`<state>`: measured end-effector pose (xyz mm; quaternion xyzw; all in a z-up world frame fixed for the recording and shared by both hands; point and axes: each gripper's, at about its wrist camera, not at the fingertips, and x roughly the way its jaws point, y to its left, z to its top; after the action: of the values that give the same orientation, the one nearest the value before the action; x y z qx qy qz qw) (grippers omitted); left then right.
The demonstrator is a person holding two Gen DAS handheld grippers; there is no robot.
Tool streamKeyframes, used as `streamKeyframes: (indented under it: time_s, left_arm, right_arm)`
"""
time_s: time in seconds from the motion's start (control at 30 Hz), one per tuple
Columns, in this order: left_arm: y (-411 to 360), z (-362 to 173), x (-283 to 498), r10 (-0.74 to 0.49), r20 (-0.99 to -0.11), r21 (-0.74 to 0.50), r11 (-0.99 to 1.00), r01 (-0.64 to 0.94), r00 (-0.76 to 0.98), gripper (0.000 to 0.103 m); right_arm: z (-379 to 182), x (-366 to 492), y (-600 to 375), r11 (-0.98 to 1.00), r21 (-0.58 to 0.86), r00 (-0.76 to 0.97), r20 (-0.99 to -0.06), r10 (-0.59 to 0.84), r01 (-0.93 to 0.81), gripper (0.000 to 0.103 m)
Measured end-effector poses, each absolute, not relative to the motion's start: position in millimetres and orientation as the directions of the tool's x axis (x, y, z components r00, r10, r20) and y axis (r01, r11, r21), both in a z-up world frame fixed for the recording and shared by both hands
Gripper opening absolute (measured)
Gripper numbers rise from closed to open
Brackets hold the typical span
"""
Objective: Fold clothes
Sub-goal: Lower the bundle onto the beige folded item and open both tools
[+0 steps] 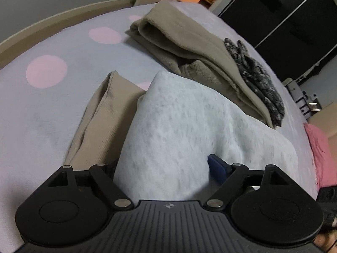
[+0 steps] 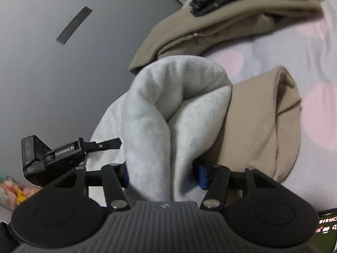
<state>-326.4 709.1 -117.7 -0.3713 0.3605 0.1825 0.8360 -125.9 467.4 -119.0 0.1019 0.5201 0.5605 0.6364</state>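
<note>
A light grey fleece garment (image 1: pixel 179 126) lies bunched on the bed, partly over a folded tan garment (image 1: pixel 99 122). My left gripper (image 1: pixel 166 164) stands open wide around the grey bundle. Its right blue pad (image 1: pixel 217 166) shows beside the cloth; the left finger is hidden under it. In the right wrist view the grey garment (image 2: pixel 174 105) rises in a thick fold between the blue pads (image 2: pixel 201 177) of my right gripper (image 2: pixel 163 176), which both touch it. The tan garment (image 2: pixel 263 122) lies to its right. The left gripper's housing (image 2: pixel 63 151) reaches into the cloth from the left.
The bed sheet (image 1: pixel 46 71) is lilac with pink dots. Behind lies a folded olive garment (image 1: pixel 179 42) with a dark patterned cloth (image 1: pixel 259 80) on it. A pink item (image 1: pixel 320 151) sits at the bed's right edge. The headboard (image 1: pixel 52 21) curves along the far side.
</note>
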Motion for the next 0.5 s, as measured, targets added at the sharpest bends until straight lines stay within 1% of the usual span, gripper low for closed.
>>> streamKeyframes:
  time_s: [0.07, 0.1, 0.13, 0.17, 0.23, 0.3, 0.37, 0.43, 0.47, 0.5]
  left_arm:
    - [707.6, -101.6, -339.9, 0.069, -0.728, -0.464, 0.683, -0.564, 0.682, 0.067]
    - [705.2, -89.7, -347.4, 0.102, -0.721, -0.444, 0.691, -0.57, 0.685, 0.065]
    - [701.3, -76.9, -354.8, 0.151, -0.714, -0.409, 0.702, -0.583, 0.683, 0.063]
    - [694.0, -63.4, -359.5, 0.22, -0.705, -0.347, 0.722, -0.598, 0.674, 0.062]
    - [675.4, -38.9, -360.4, 0.339, -0.663, -0.21, 0.771, -0.601, 0.667, 0.061]
    - [657.5, -25.4, -351.9, 0.375, -0.593, -0.115, 0.836, -0.536, 0.712, 0.061]
    - [635.7, -20.4, -335.1, 0.393, -0.541, -0.012, 0.881, -0.474, 0.744, 0.061]
    - [616.3, -24.6, -314.7, 0.431, -0.518, 0.089, 0.886, -0.455, 0.739, 0.061]
    - [608.8, -30.7, -306.6, 0.447, -0.52, 0.12, 0.882, -0.455, 0.728, 0.061]
    - [604.7, -42.7, -301.7, 0.456, -0.543, 0.125, 0.874, -0.469, 0.705, 0.054]
  right_arm:
    - [-109.8, -122.0, 464.7, 0.349, 0.693, -0.185, -0.571, 0.8, -0.631, 0.065]
    - [-102.1, -120.1, 460.5, 0.348, 0.674, -0.178, -0.582, 0.794, -0.652, 0.065]
    - [-92.8, -118.6, 455.0, 0.346, 0.644, -0.156, -0.591, 0.792, -0.682, 0.065]
    - [-81.6, -118.7, 449.5, 0.341, 0.608, -0.127, -0.596, 0.793, -0.717, 0.065]
    - [-52.3, -124.1, 437.9, 0.313, 0.505, -0.034, -0.565, 0.824, -0.804, 0.065]
    - [-25.1, -136.4, 432.3, 0.261, 0.402, 0.04, -0.481, 0.876, -0.877, 0.065]
    - [-7.7, -156.2, 441.3, 0.196, 0.303, 0.055, -0.417, 0.907, -0.933, 0.062]
    - [-6.5, -179.1, 464.2, 0.154, 0.153, 0.081, -0.404, 0.911, -0.976, 0.053]
    - [-10.3, -190.8, 475.8, 0.15, 0.063, 0.112, -0.402, 0.909, -0.987, 0.051]
    - [-17.0, -198.4, 484.5, 0.154, 0.001, 0.14, -0.409, 0.902, -0.988, 0.051]
